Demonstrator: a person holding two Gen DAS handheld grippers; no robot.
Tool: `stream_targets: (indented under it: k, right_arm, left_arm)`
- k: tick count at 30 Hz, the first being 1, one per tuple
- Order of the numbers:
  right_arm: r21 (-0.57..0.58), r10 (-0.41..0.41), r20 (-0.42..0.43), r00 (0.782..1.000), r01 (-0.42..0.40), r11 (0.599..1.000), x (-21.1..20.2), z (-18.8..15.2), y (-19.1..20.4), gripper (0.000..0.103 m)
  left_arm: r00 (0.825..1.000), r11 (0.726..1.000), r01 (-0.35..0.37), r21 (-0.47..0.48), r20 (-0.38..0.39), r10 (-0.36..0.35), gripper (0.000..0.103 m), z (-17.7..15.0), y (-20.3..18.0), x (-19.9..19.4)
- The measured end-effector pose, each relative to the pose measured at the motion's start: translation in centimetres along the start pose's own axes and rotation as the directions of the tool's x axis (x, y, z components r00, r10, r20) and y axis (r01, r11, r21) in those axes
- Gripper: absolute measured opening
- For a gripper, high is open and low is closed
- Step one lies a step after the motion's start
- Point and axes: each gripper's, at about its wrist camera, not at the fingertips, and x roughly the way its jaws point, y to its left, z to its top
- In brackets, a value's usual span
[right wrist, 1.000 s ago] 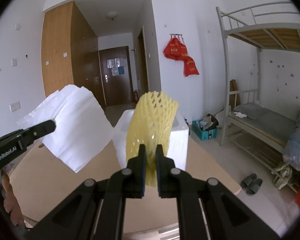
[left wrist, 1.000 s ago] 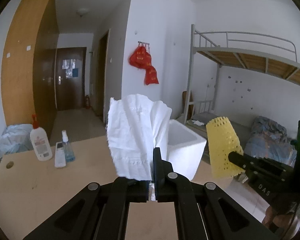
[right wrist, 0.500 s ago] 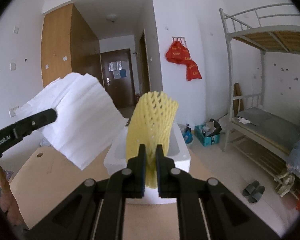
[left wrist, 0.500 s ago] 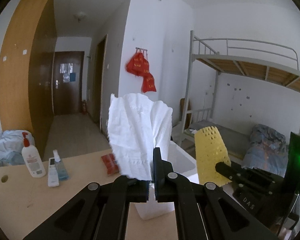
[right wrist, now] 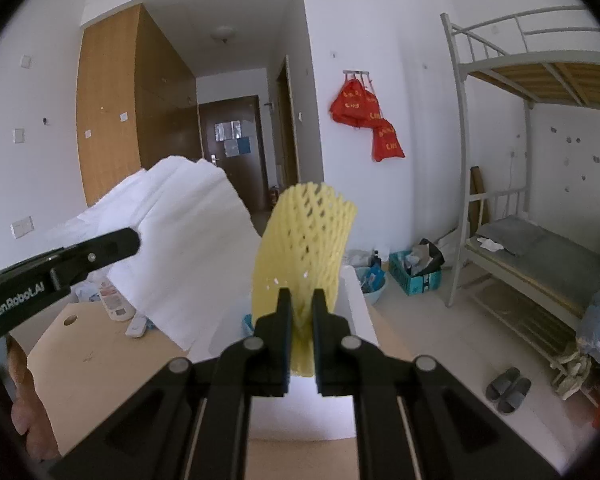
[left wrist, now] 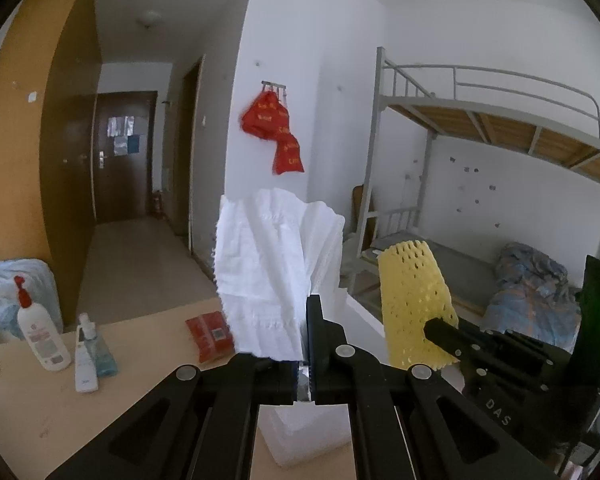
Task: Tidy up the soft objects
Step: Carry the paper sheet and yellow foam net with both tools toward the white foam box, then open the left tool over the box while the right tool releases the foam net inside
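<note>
My left gripper [left wrist: 306,344] is shut on a white folded tissue cloth [left wrist: 272,276], held upright in the air above the table. The cloth also shows in the right wrist view [right wrist: 188,248]. My right gripper [right wrist: 300,312] is shut on a yellow foam net sleeve [right wrist: 304,252], also upright; the sleeve shows in the left wrist view [left wrist: 416,304] to the right of the cloth. A white foam box [right wrist: 356,320] sits on the wooden table [right wrist: 92,368] below both grippers; in the left wrist view [left wrist: 300,436] it is mostly hidden by my gripper.
On the table's left stand a lotion pump bottle [left wrist: 42,336], a small blue bottle [left wrist: 100,348] and a white remote [left wrist: 85,368]. A red packet [left wrist: 212,334] lies near the box. A bunk bed [right wrist: 540,240], floor bins [right wrist: 416,268] and slippers [right wrist: 508,390] are to the right.
Both grippers have risen with their loads. The foam box has dropped lower in both views, and the red packet has come into sight.
</note>
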Motion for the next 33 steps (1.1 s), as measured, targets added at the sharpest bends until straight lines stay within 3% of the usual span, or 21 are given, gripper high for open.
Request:
stream_targets:
  k: [15, 21, 23, 25, 27, 30, 33]
  right_arm:
    - [0.038, -0.041, -0.043, 0.998, 0.042, 0.998, 2.3, -0.3, -2.0, 0.011]
    - [0.045, -0.048, -0.051, 0.998, 0.05, 0.998, 2.5, -0.2, -2.6, 0.011]
    - [0.048, -0.049, -0.048, 0.998, 0.052, 0.998, 2.4, 0.0, -2.7, 0.011]
    - [0.051, -0.052, -0.044, 0.998, 0.054, 0.997, 2.4, 0.1, -2.9, 0.011]
    - [0.054, -0.053, -0.044, 0.998, 0.056, 0.997, 2.4, 0.1, -3.1, 0.011]
    - [0.059, -0.055, -0.046, 0.997, 0.058, 0.997, 2.5, 0.2, -3.2, 0.011]
    - [0.06, -0.052, -0.046, 0.998, 0.055, 0.997, 2.6, 0.3, -3.3, 0.011]
  left_arm:
    - [0.994, 0.999, 0.045, 0.021, -0.103, -0.043, 0.003, -0.7, -0.2, 5.8]
    - [0.991, 0.999, 0.02, 0.05, -0.131, -0.013, 0.007, -1.2, -0.6, 7.1]
    - [0.989, 0.998, 0.008, 0.054, -0.145, 0.0, 0.023, -1.0, -0.7, 7.7]
    - [0.989, 0.998, -0.005, 0.058, -0.149, 0.013, 0.081, -1.0, -0.6, 7.9]
    - [0.993, 0.998, -0.036, 0.058, -0.106, 0.042, 0.1, -1.0, -0.6, 7.4]
    - [0.996, 0.995, -0.077, 0.071, -0.031, 0.079, 0.101, -0.8, -0.7, 6.3]
    - [0.995, 0.991, -0.091, 0.096, -0.037, 0.095, 0.101, -0.8, -0.8, 6.4]
